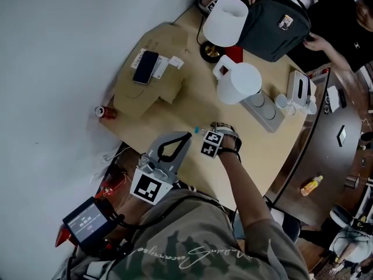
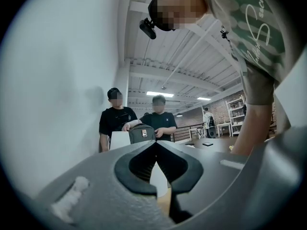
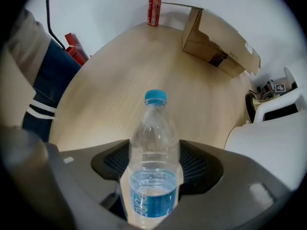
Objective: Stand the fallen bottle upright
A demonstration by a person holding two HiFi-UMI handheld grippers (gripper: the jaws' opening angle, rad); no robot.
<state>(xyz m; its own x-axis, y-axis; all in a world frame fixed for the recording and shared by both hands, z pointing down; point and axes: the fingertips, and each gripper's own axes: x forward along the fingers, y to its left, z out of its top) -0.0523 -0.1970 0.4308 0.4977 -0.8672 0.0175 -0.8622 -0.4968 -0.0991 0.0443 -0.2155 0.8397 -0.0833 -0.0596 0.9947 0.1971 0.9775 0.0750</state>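
A clear plastic bottle point(image 3: 154, 166) with a blue cap point(image 3: 156, 97) and a blue label lies on its side on the light wooden table point(image 3: 110, 90), a little water in it. My right gripper point(image 3: 153, 178) points straight down over it, jaws open, one dark pad on each side of the bottle's body. In the head view only the blue cap point(image 1: 196, 129) shows beside the right gripper point(image 1: 205, 135), whose marker cube hides the jaws. My left gripper point(image 1: 186, 136) is held level over the table's near edge, shut and empty, its tips point(image 2: 154, 143) meeting.
An open cardboard box point(image 1: 148, 86) with a phone point(image 1: 145, 67) on it lies at the table's left, a red can point(image 1: 106, 112) by the wall. A white jug point(image 1: 239, 82), a lamp point(image 1: 225, 21), a power strip point(image 1: 265, 111) and a black bag point(image 1: 274, 22) stand farther off. People are at the far side.
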